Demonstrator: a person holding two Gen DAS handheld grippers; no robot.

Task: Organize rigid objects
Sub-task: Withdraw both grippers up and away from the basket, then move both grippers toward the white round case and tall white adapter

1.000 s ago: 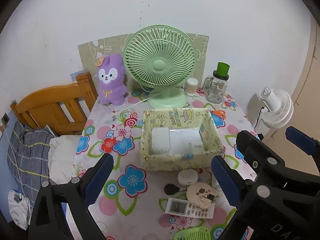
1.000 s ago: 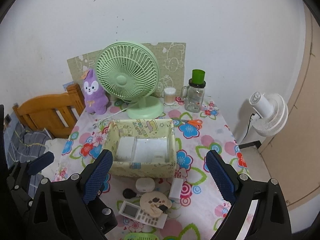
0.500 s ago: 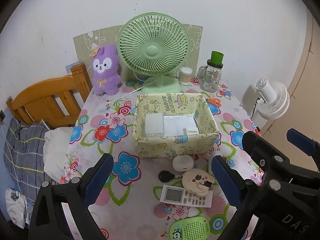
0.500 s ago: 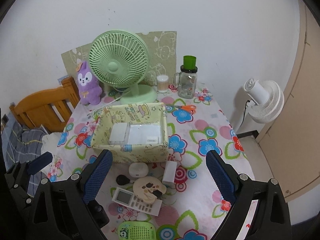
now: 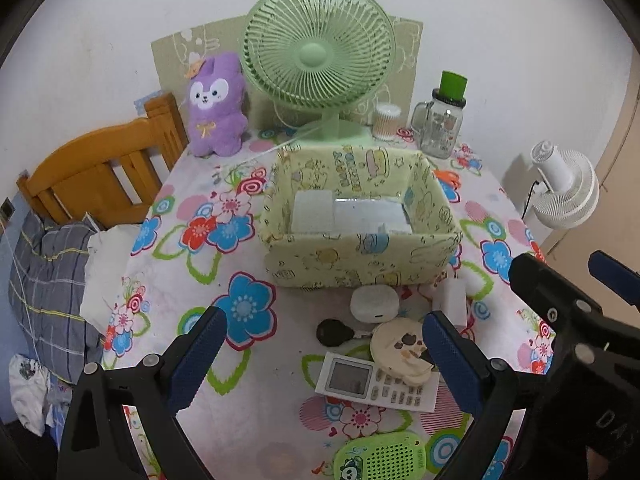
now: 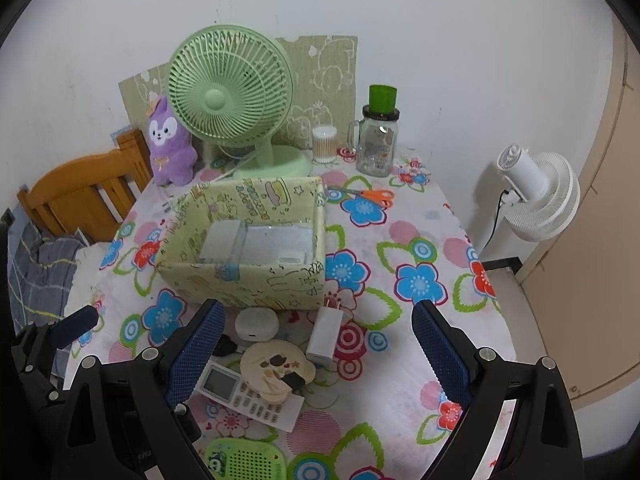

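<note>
A: What are our hands doing?

B: Our left gripper [image 5: 320,356] is wide open and holds nothing. Our right gripper [image 6: 316,344] is wide open and empty too. Both hang over the near side of the counter [image 6: 420,340].

A: What is right under us?

B: A little pile of hard things. There is a remote [image 6: 244,394] with a round cream case [image 6: 276,368] lying partly on top of it. Just beside that is a white plug [image 6: 325,334]. A round white box [image 6: 256,323] sits close to the front of the bin, and a small black thing [image 5: 334,332] lies by it. We cannot tell what the black thing is. A green plastic thing with holes [image 6: 246,462] is nearest to us, at the edge.

A: And farther out?

B: The yellow cloth bin [image 6: 248,280] sits in the middle of the counter. It has two flat white things inside already. Behind it, orange scissors [image 6: 370,196] lie on the cloth, well apart from the pile.

A: So how far are we?

B: We think we are just past the start. A couple of things are in the bin. The whole pile in front is left, and maybe the scissors too. We have not picked anything up yet.
</note>
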